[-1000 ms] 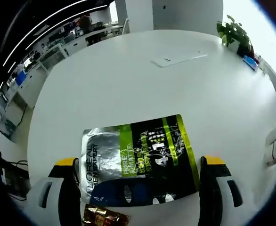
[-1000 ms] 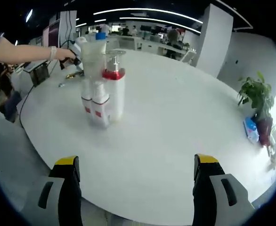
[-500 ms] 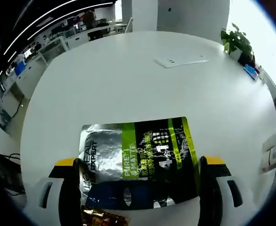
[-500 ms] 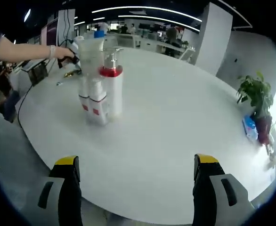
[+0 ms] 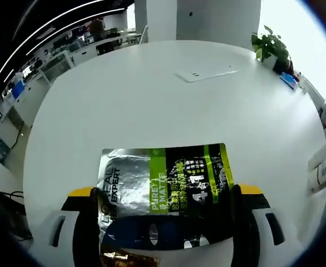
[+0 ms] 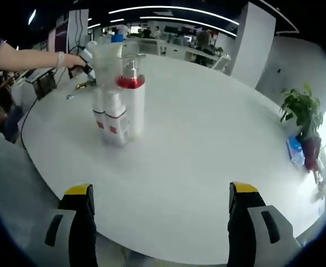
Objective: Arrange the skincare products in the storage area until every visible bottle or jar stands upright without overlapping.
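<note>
A flat silver, green and black L'Oreal pouch (image 5: 166, 192) lies on the white table (image 5: 152, 105). It sits between the jaws of my left gripper (image 5: 166, 222), which stand wide apart at its two side edges. A gold wrapper (image 5: 127, 258) peeks out beneath it. In the right gripper view a cluster stands upright: a pump bottle with a red collar (image 6: 131, 105), white tubes with red bands (image 6: 112, 117) and a pale bottle with a blue cap (image 6: 108, 58) behind. My right gripper (image 6: 160, 222) is open and empty, well short of them.
A person's arm (image 6: 35, 57) reaches in from the left behind the cluster, beside a dark screen (image 6: 43, 83). A white plate (image 5: 205, 72) is set in the tabletop. A potted plant (image 6: 305, 119) and a blue packet (image 6: 295, 153) stand at the far edge.
Both views have shifted a little with the hands. The pouch stays between the left jaws and the bottles keep their places.
</note>
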`<control>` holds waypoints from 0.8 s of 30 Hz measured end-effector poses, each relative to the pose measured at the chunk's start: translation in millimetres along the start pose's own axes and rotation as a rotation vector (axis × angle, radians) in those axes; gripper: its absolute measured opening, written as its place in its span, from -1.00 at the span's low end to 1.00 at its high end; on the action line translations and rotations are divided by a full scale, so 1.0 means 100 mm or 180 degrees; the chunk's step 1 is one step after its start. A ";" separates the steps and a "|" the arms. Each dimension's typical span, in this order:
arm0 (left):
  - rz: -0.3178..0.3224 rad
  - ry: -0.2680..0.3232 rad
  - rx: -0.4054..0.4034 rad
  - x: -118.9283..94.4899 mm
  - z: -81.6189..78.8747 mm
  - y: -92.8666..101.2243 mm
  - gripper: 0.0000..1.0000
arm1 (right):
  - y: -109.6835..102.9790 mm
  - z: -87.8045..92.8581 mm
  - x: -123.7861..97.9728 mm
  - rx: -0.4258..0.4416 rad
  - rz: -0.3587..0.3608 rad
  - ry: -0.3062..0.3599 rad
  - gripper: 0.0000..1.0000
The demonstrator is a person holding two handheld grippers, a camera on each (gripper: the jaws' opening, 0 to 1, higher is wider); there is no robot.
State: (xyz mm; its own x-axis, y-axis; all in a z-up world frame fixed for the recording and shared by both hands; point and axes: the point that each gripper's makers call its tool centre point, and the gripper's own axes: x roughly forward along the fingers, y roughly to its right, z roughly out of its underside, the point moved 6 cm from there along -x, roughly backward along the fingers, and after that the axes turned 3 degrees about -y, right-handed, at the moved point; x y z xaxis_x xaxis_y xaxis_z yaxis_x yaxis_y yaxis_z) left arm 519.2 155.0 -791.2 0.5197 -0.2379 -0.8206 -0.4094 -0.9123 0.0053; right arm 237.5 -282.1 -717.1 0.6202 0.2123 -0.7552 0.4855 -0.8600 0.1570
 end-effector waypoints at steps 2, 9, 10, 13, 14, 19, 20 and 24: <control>0.0013 -0.0003 0.0015 0.00 0.01 0.00 0.87 | 0.00 0.00 0.00 -0.0008 -0.0010 -0.0009 0.99; 0.0060 0.0012 0.0082 -0.02 0.05 0.03 0.86 | 0.02 0.00 0.02 -0.0013 0.0002 -0.0012 0.99; 0.0066 0.0013 0.0091 -0.02 0.05 0.04 0.86 | 0.02 0.00 0.02 -0.0014 0.0002 -0.0010 0.99; 0.0089 0.0019 0.0128 -0.05 0.09 0.08 0.86 | 0.02 0.01 0.02 -0.0021 -0.0003 -0.0016 0.99; 0.0102 0.0025 0.0146 -0.06 0.10 0.09 0.86 | 0.02 0.01 0.02 -0.0025 -0.0004 -0.0018 0.99; 0.0159 0.0045 0.0226 -0.06 0.10 0.13 0.86 | 0.02 0.01 0.03 -0.0034 -0.0007 -0.0020 0.99; 0.0172 0.0045 0.0244 -0.06 0.10 0.14 0.86 | 0.01 0.00 0.03 -0.0040 -0.0009 -0.0017 0.99; 0.0236 0.0028 0.0341 -0.08 0.14 0.19 0.86 | 0.01 0.00 0.02 -0.0048 -0.0007 -0.0004 0.99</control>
State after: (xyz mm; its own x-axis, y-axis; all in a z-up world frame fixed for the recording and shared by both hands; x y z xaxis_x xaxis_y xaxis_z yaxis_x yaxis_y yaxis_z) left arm 496.3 144.0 -792.6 0.4914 -0.3069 -0.8151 -0.5244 -0.8514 0.0044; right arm 239.6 -282.1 -718.7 0.6184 0.2136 -0.7563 0.4961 -0.8524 0.1649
